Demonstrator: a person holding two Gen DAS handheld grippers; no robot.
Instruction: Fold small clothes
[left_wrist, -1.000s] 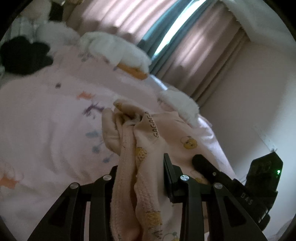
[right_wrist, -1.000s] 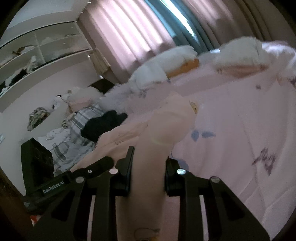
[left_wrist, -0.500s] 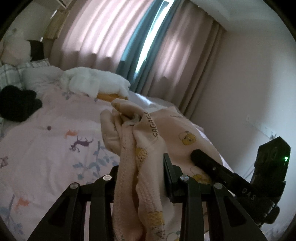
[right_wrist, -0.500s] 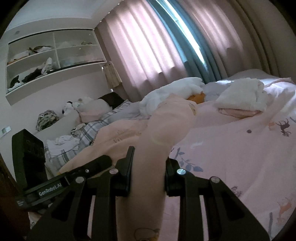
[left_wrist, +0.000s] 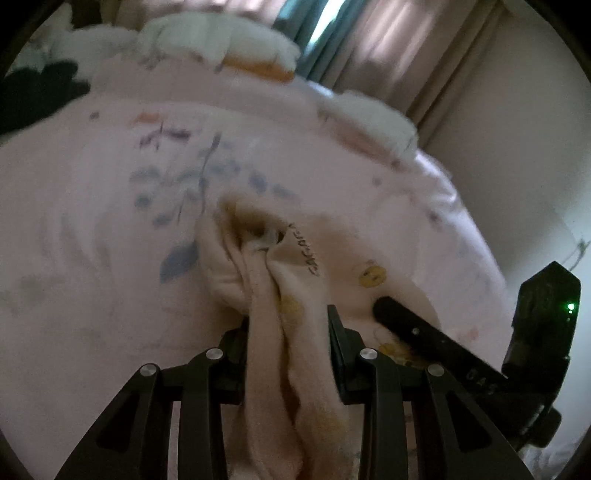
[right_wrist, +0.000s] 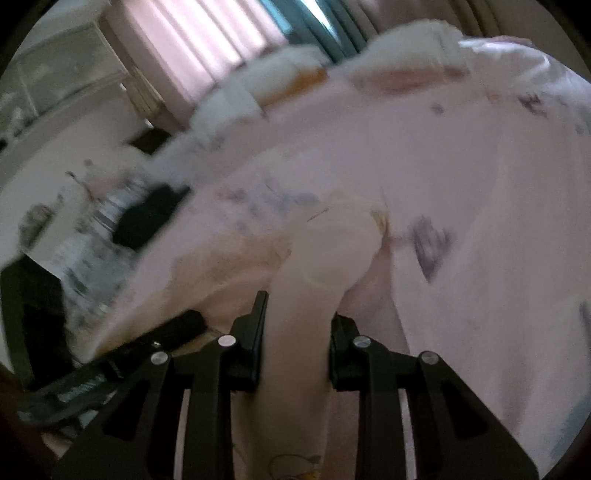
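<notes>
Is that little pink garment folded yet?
Not folded. The garment is bunched, with each gripper, left and right, shut on it above the bed.

Pink garment (right_wrist: 314, 258) clamped between right gripper (right_wrist: 295, 317) fingers, held above pink printed bedspread (right_wrist: 480, 184); view blurred.

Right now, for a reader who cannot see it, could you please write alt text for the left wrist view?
The left gripper is shut on a bunched pale pink garment with yellow cartoon prints, above a pink bedspread printed with leaves. The right gripper's black finger reaches in from the right; white folded items and curtains are blurred behind.
</notes>
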